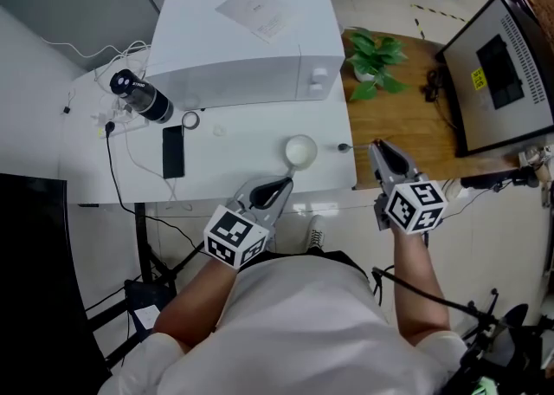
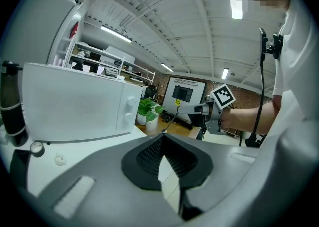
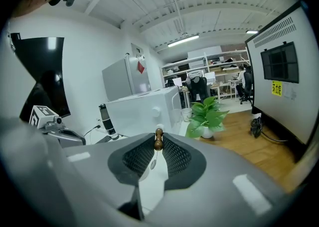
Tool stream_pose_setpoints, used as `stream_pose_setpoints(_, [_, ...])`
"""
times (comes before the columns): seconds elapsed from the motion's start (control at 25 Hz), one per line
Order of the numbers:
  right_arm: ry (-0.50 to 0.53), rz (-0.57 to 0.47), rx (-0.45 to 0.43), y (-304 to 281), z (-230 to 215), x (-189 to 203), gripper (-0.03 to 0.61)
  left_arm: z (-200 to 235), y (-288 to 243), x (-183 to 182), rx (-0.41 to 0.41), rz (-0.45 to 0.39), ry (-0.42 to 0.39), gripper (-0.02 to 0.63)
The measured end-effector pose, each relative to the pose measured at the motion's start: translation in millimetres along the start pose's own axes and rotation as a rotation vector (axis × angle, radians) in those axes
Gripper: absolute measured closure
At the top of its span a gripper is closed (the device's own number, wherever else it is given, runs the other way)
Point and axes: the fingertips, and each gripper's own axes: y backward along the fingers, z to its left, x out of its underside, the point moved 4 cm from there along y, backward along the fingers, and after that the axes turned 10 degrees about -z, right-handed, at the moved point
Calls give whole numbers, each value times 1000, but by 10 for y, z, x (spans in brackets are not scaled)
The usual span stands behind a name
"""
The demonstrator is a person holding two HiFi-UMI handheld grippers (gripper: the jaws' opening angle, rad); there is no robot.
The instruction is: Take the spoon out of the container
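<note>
The take-out step looked nearly done. The right tool [image 3: 158,145] was clenched on the brown beaded end of the thin metal spoon [image 3: 158,133]. The spoon's bowl hung clear over the white counter [image 1: 229,155], near the small round white container [image 1: 300,152] but apart from it. The next move likely called for carrying the spoon aside and setting it down. The left tool [image 1: 284,184], closed on nothing, pointed toward the container.

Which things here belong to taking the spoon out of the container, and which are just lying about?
Job in hand: spoon, its handle gripped by the right gripper; white container.

Lying about: microwave, phone, tape roll, black bottle, potted plant.
</note>
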Motion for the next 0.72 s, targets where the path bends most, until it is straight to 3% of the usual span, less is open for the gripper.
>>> stream_pose_setpoints(0.72, [15,65,-4,37,-115,249,523,57,-57,29,-51,-18,34,609])
